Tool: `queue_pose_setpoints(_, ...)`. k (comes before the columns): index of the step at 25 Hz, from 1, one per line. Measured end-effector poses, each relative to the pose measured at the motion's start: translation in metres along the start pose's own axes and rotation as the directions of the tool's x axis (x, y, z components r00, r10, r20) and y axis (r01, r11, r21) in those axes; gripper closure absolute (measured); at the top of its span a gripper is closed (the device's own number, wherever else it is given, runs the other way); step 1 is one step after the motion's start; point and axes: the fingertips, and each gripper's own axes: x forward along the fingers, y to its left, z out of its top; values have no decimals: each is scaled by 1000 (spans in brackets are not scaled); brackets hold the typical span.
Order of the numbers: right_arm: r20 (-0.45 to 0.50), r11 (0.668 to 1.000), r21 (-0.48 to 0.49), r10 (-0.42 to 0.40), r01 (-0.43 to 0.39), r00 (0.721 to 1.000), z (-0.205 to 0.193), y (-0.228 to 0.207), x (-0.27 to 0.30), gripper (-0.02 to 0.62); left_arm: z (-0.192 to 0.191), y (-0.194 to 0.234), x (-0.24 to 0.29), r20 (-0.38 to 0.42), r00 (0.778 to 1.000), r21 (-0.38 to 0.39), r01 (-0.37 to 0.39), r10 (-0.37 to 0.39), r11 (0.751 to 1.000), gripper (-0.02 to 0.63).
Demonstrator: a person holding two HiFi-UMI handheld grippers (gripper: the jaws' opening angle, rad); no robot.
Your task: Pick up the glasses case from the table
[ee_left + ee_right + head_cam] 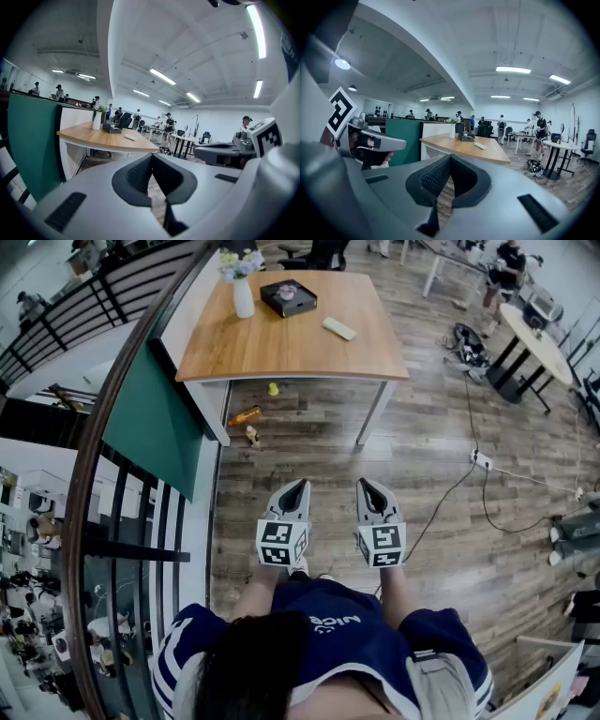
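Observation:
The glasses case [339,328] is a pale, flat oblong lying on the wooden table [291,352], near its right side. It also shows small and far off in the left gripper view as the case [129,137] and in the right gripper view as the case [480,146]. My left gripper [298,486] and right gripper [366,486] are held side by side over the wooden floor, well short of the table and pointing toward it. Both are shut with nothing between the jaws, as the left gripper [152,157] and right gripper [450,157] show close up.
A white vase with flowers [243,292] and a black box [288,297] stand on the table behind the case. Small bottles [246,415] lie on the floor under it. A green panel [155,418] and a railing run along the left. A cable and power strip [480,461] lie to the right.

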Motion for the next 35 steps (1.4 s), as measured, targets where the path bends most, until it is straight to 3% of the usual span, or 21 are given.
queue_pose_setpoints(10, 0, 1000, 8, -2, 2, 1000, -9, -5, -21, 588, -2, -23, -8, 15, 1000, 16, 5, -6, 1000, 603)
queue_pose_setpoints(17, -18, 1000, 4, 16, -16, 1000, -18, 4, -20, 572, -5, -23, -11, 31, 999, -23, 38, -38, 999, 600)
queue_pose_setpoints(18, -25, 999, 12, 34, -34, 999, -19, 7, -18, 488, -5, -22, -11, 29, 998, -26, 52, -51, 998, 549)
queue_pose_setpoints(19, -30, 998, 21, 53, -53, 998, -19, 9, -16, 400, -5, -22, -9, 28, 997, -24, 68, -68, 997, 442)
queue_pose_setpoints(20, -27, 997, 29, 67, -67, 997, -18, 11, -14, 372, -4, -23, -8, 29, 996, -15, 83, -83, 996, 362)
queue_pose_setpoints(22, -11, 995, 41, 92, -92, 996, -15, 12, -11, 313, 0, -23, -6, 34, 994, 8, 107, -108, 994, 306)
queue_pose_setpoints(25, 5, 991, 64, 121, -121, 993, -11, 9, -5, 225, 4, -22, -1, 31, 987, 22, 156, -156, 988, 268)
queue_pose_setpoints(29, 12, 995, 84, 56, -57, 998, -9, -5, 6, 221, 0, -11, 7, 1, 981, 38, 191, -192, 981, 264)
queue_pose_setpoints(35, -1, 999, 48, 21, -21, 1000, -10, -2, 25, 224, -4, 13, 24, -25, 985, 31, 173, -172, 984, 265)
